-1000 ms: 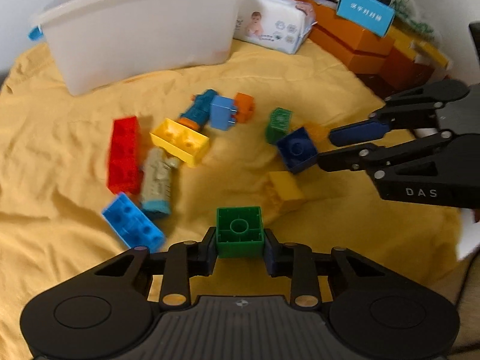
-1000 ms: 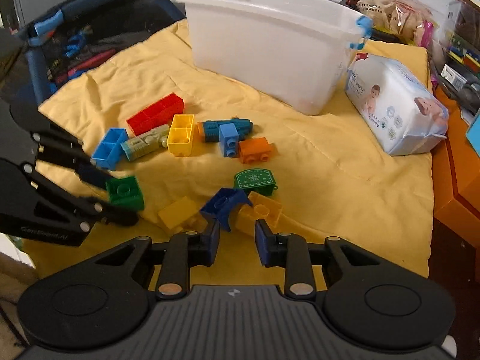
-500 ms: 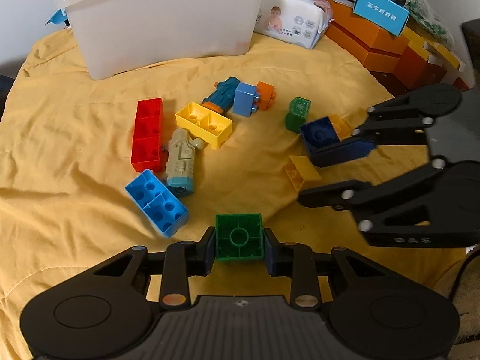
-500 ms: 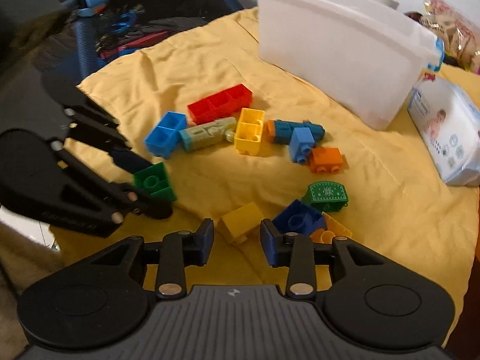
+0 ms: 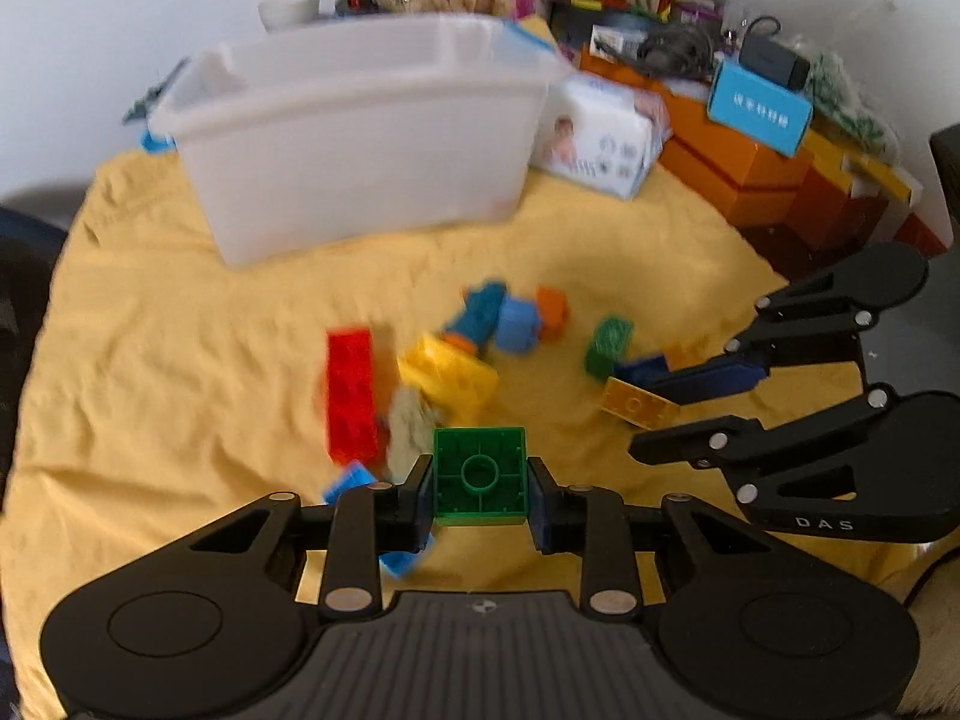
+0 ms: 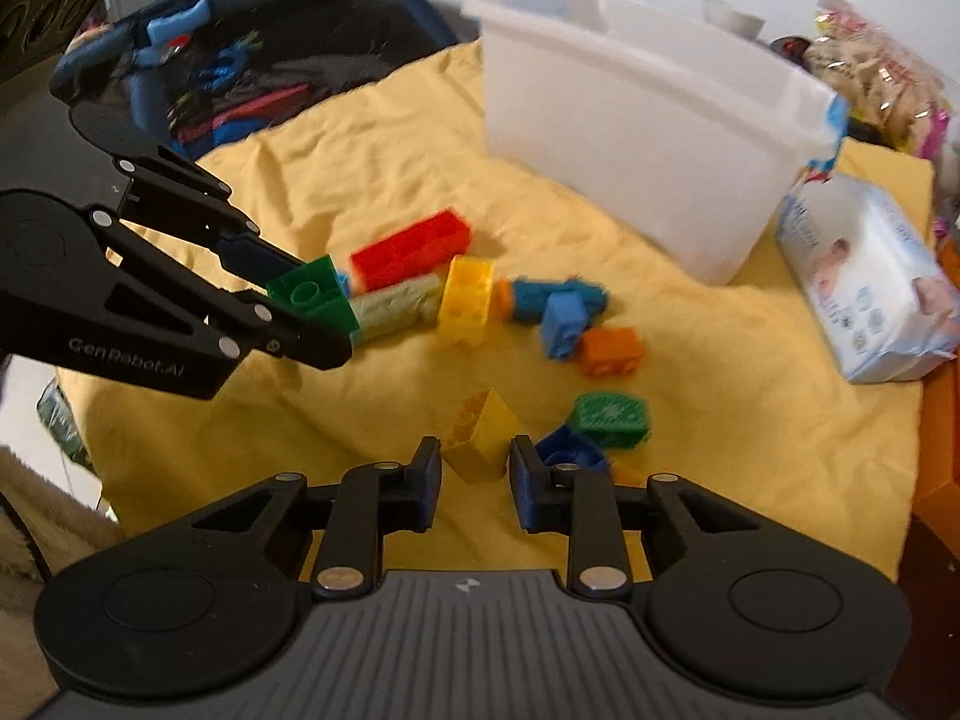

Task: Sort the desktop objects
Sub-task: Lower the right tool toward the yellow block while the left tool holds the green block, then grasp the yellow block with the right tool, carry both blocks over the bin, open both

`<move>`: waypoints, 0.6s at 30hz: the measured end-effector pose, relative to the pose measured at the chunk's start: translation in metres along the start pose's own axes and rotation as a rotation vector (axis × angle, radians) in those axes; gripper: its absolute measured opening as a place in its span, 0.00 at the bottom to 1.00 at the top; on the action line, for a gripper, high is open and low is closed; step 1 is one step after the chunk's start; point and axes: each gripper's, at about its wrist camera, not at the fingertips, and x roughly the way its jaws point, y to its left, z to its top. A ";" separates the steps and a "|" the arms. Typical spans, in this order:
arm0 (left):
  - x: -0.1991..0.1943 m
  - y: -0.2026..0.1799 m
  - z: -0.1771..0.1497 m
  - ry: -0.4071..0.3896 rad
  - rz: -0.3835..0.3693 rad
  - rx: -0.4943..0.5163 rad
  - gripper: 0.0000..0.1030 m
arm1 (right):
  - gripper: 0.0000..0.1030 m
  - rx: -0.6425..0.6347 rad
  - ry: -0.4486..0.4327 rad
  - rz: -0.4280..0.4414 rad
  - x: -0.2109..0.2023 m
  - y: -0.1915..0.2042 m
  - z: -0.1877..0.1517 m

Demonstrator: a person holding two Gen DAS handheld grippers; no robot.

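My left gripper is shut on a green square brick and holds it above the yellow cloth; it also shows in the right wrist view. My right gripper is open, its fingers on either side of a small yellow brick that lies tilted on the cloth; this brick also shows in the left wrist view. Loose bricks lie in the middle: red, yellow, light blue, orange, green, dark blue. A white plastic bin stands behind them.
A pack of wipes lies right of the bin. Orange boxes and clutter line the far right. A dark bag sits beyond the cloth's left edge in the right wrist view. A grey-green toy piece lies by the red brick.
My left gripper has lifted with the green brick and tilted toward the bin. My right gripper has shifted left from the dark blue brick and now brackets the small yellow brick.
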 end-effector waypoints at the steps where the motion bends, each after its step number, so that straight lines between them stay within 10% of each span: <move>1: -0.002 0.001 0.005 -0.010 0.010 0.009 0.33 | 0.27 0.003 -0.007 -0.008 -0.002 -0.001 0.002; 18: -0.034 0.059 0.113 -0.234 0.097 0.107 0.33 | 0.27 0.052 -0.197 -0.157 -0.027 -0.035 0.087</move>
